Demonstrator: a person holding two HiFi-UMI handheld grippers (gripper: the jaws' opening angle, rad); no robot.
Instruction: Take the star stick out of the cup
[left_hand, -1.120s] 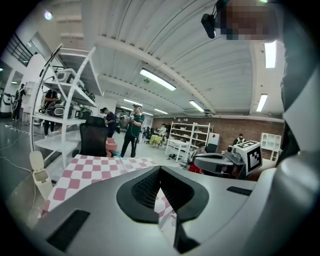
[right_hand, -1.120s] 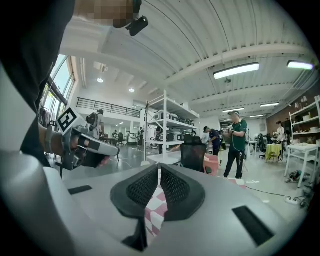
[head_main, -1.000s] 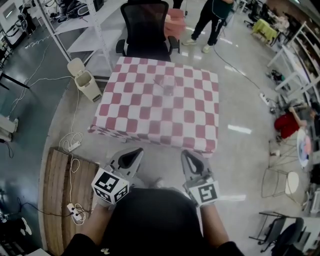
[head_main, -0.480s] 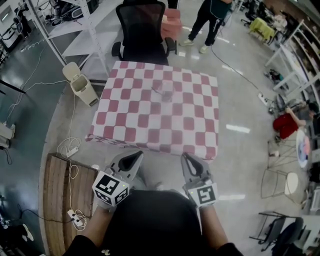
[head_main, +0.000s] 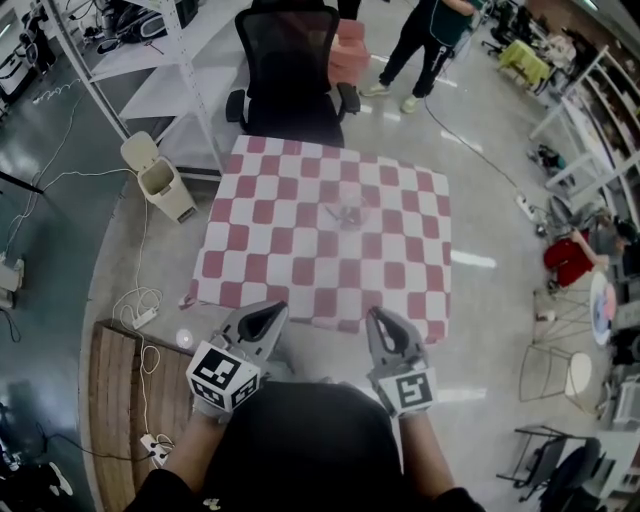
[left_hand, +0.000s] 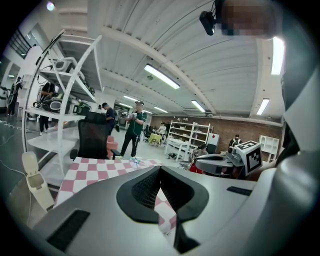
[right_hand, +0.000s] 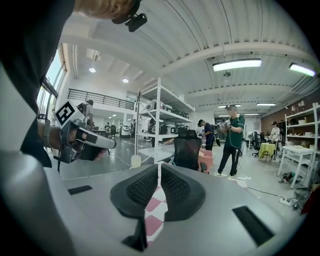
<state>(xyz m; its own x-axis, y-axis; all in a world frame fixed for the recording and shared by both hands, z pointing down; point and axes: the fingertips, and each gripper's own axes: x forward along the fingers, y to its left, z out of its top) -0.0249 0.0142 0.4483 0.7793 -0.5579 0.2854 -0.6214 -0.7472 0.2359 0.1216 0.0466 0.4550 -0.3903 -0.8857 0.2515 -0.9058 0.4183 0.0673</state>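
A clear cup (head_main: 346, 216) with a thin star stick in it stands near the middle of the red-and-white checked table (head_main: 250, 245); the stick is too small to make out well. My left gripper (head_main: 263, 319) and right gripper (head_main: 384, 326) hover side by side close to my body, short of the table's near edge and well apart from the cup. On both, the jaws are closed with nothing held. In the left gripper view only a sliver of checked cloth shows between the pads (left_hand: 145, 187). The right gripper view shows the same between its pads (right_hand: 175, 187).
A black office chair (head_main: 290, 60) stands at the table's far side, with a person (head_main: 425, 40) walking behind it. A beige bin (head_main: 160, 185) and a white shelf rack (head_main: 150, 70) stand to the left. A wooden pallet (head_main: 120, 400) with cables lies at my left.
The table and cup sit lower and larger in the head view, so I have come nearer to the table. Both grippers keep the same pose near my body.
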